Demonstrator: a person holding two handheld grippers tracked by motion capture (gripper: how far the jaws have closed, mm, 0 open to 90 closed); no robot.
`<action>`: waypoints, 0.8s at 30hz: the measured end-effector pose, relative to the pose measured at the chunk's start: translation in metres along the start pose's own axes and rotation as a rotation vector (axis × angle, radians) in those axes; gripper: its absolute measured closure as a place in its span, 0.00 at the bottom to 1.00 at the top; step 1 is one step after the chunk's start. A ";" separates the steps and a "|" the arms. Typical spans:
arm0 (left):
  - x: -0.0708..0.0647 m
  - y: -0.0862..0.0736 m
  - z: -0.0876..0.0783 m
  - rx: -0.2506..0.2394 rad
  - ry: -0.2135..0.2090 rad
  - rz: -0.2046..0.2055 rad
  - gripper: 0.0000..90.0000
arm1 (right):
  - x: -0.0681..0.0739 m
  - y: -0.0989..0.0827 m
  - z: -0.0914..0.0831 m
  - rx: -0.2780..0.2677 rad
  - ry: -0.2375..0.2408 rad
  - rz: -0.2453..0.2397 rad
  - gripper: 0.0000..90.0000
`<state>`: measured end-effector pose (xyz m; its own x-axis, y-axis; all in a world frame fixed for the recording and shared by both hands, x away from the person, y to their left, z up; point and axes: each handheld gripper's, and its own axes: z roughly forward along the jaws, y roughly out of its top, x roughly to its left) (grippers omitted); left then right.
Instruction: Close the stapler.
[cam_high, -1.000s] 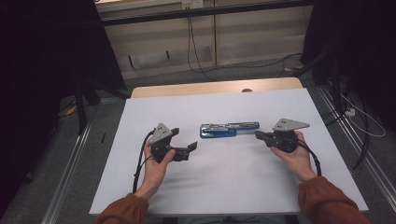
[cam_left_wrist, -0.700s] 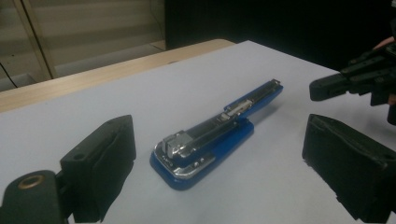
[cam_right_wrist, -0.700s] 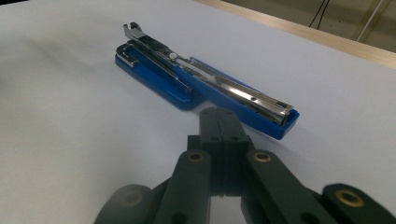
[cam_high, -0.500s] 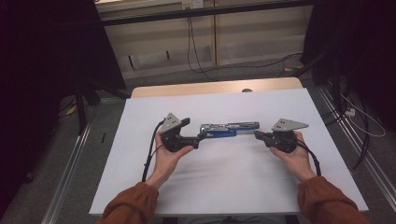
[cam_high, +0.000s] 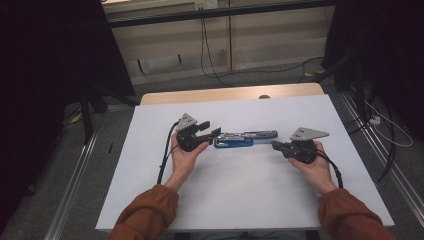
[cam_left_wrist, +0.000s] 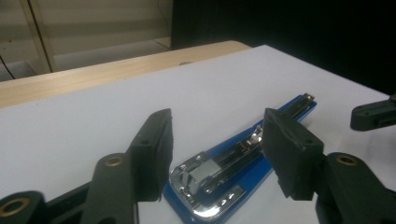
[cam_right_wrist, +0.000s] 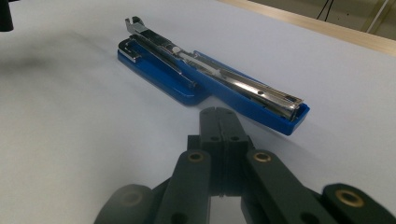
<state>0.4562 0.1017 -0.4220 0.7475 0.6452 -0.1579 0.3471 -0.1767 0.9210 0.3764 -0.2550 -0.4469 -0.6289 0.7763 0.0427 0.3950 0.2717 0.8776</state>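
A blue stapler (cam_high: 245, 138) with a chrome top lies folded out flat and lengthwise across the middle of the white table top (cam_high: 240, 200). My left gripper (cam_high: 212, 128) is at its left end. In the left gripper view the jaws (cam_left_wrist: 217, 116) stand on either side of the stapler's chrome end (cam_left_wrist: 219, 182); they have just been closing, and a gap still shows at each pad. My right gripper (cam_high: 275, 145) is shut and empty, its tip (cam_right_wrist: 217, 114) pointing at the stapler's right end (cam_right_wrist: 210, 70) from a short way off.
A bare wooden strip (cam_high: 225, 94) runs along the table's far edge. Beyond it are cables (cam_high: 205, 45) on the floor and a pale panelled wall. Dark curtains hang at both sides. The other gripper's tip (cam_left_wrist: 373, 114) shows in the left gripper view.
My left gripper has moved right to the stapler's left end and its jaws have narrowed around it. The right gripper and the stapler have stayed where they were.
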 end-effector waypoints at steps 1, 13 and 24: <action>0.000 -0.001 0.000 0.015 0.005 0.019 0.52 | 0.000 0.000 0.000 0.001 -0.001 0.000 1.00; -0.009 -0.010 0.009 0.098 -0.016 0.059 0.87 | -0.002 -0.002 0.005 0.027 -0.017 -0.001 1.00; -0.007 -0.025 0.019 0.194 0.006 0.085 1.00 | -0.005 -0.004 0.007 0.047 -0.019 -0.002 1.00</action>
<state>0.4528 0.0875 -0.4501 0.7756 0.6260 -0.0804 0.3860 -0.3696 0.8452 0.3829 -0.2555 -0.4538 -0.6171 0.7862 0.0318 0.4250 0.2990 0.8544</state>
